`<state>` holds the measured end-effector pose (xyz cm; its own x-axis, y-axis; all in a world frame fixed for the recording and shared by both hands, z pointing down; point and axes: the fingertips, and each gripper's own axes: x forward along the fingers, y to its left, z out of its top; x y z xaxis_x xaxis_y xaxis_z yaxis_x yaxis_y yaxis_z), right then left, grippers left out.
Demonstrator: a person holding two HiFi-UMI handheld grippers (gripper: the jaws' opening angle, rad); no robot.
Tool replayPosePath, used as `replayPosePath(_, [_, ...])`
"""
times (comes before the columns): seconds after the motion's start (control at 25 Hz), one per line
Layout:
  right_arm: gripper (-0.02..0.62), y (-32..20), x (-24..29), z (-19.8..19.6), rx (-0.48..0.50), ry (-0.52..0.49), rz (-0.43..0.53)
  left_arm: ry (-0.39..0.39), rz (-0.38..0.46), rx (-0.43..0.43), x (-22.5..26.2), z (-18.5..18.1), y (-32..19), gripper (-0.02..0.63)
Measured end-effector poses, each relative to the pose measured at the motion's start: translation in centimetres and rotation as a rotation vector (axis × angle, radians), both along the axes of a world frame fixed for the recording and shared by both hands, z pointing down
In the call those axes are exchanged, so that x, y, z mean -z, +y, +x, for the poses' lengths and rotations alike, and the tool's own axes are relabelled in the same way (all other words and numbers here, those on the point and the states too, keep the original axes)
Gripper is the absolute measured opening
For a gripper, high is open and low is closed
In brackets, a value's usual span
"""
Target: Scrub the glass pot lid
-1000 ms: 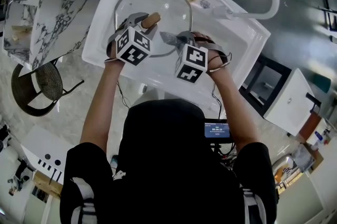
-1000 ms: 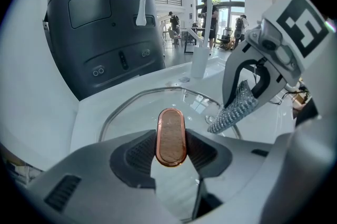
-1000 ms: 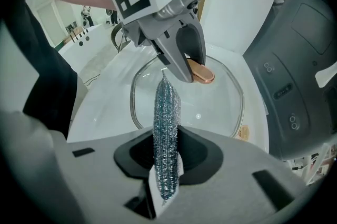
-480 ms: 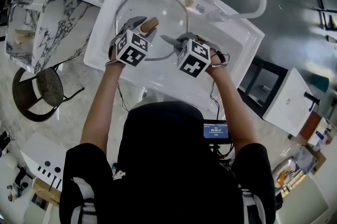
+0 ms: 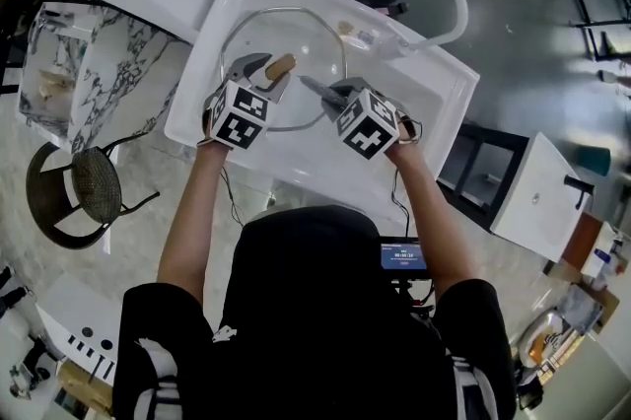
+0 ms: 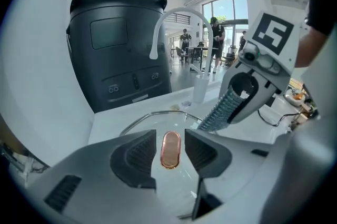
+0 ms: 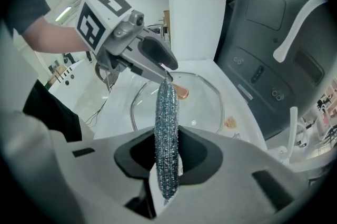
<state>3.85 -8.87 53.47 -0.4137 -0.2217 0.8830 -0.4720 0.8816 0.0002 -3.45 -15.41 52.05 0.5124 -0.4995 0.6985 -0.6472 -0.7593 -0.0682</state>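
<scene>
White sink (image 5: 434,103) beneath glass pot lid (image 5: 296,34)

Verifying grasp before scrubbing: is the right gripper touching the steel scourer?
Touching. Right gripper view: the steel scourer stands pinched between the jaws of the right gripper, flattened by them.

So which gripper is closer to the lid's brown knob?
Left. The left gripper has the knob between its jaws; the right gripper sits apart, off to the side.
</scene>
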Motion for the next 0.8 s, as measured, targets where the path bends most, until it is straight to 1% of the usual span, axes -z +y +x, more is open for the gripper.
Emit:
replayPosePath(0.12, [0.071,-0.4,1.7,-0.1,-0.053,-0.038,0.049,0.008,0.032,0.015,2.0,-0.6,0.5,0.145])
replayPosePath(0.2, [0.071,-0.7,3.0,-0.2,-0.092,-0.079,0.07,0.022,0.056,0.034,3.4,-1.1,0.8,0.112])
replayPosePath(0.36, [0.071,-1.3,6.1,-0.3,-0.174,-0.177,0.11,0.101,0.109,0.094,6.8,-1.9,1.6,0.046])
replayPosePath(0.48, [0.071,-1.7,8.9,-0.6,-0.216,-0.239,0.161,0.14,0.155,0.126,9.4,-2.3,2.3,0.031])
replayPosePath(0.64, [0.071,-1.6,13.1,-1.1,-0.251,-0.3,0.244,0.193,0.211,0.137,13.2,-2.4,3.5,0.018])
replayPosePath(0.8, [0.071,-1.2,17.5,-2.0,-0.286,-0.382,0.328,0.205,0.296,0.141,17.2,-2.8,4.5,0.014])
